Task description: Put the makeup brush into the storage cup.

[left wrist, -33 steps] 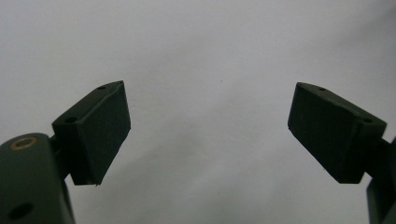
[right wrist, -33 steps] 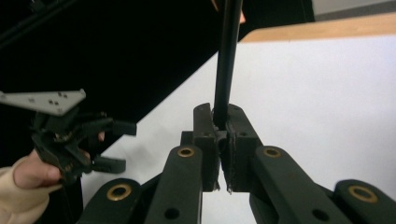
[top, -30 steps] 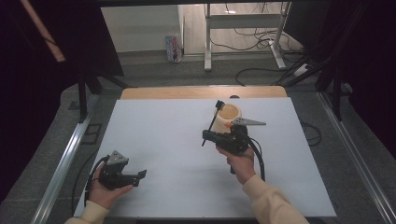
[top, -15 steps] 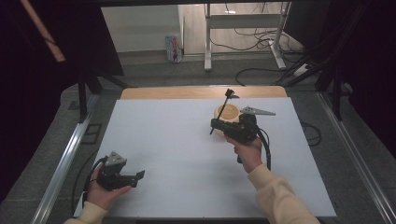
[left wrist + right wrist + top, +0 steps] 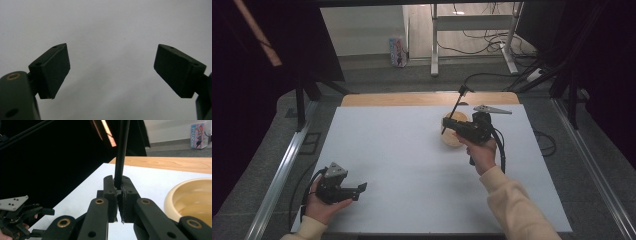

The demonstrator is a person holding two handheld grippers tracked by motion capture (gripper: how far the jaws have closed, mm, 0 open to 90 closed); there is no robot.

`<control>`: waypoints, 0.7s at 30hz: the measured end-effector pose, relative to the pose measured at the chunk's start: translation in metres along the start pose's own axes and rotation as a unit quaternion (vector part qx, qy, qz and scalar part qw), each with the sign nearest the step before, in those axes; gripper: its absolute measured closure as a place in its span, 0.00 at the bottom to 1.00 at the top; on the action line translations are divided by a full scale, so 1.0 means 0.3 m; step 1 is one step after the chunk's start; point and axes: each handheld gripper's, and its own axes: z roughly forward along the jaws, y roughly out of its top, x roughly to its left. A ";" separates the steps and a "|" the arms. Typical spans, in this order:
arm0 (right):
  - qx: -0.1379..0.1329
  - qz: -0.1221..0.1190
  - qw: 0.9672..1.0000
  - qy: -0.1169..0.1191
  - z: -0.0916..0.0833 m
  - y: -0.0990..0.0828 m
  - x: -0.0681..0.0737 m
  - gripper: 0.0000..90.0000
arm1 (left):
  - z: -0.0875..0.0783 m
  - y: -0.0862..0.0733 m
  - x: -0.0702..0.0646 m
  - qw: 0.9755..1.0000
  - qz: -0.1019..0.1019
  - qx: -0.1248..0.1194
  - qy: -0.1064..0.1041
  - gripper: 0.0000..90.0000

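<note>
Two grippers, high view: right gripper has shifted farther along the white table, now over the tan round bowl; left gripper unmoved. Left gripper view: jaws spread wide above the bare tabletop. Right gripper view: jaws pinch a thin black rod; bowl just beside.

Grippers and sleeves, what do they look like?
Both the left claw and the right claw are black, each topped by a grey three-cornered plate with a black cable trailing. Brass-coloured pivot rings mark the linkage. The sleeves are cream.
</note>
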 end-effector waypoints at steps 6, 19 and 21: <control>-0.007 0.000 1.000 -0.009 -0.011 0.024 -0.022 0.95 | -0.006 0.001 0.002 1.000 -0.005 -0.006 0.007 0.17; -0.016 0.011 0.999 -0.041 -0.029 0.083 -0.094 0.95 | 0.001 0.002 -0.002 1.000 -0.002 -0.001 0.001 0.17; -0.017 0.011 0.999 -0.045 -0.029 0.091 -0.104 0.95 | 0.001 0.002 -0.003 1.000 -0.002 -0.001 0.000 0.17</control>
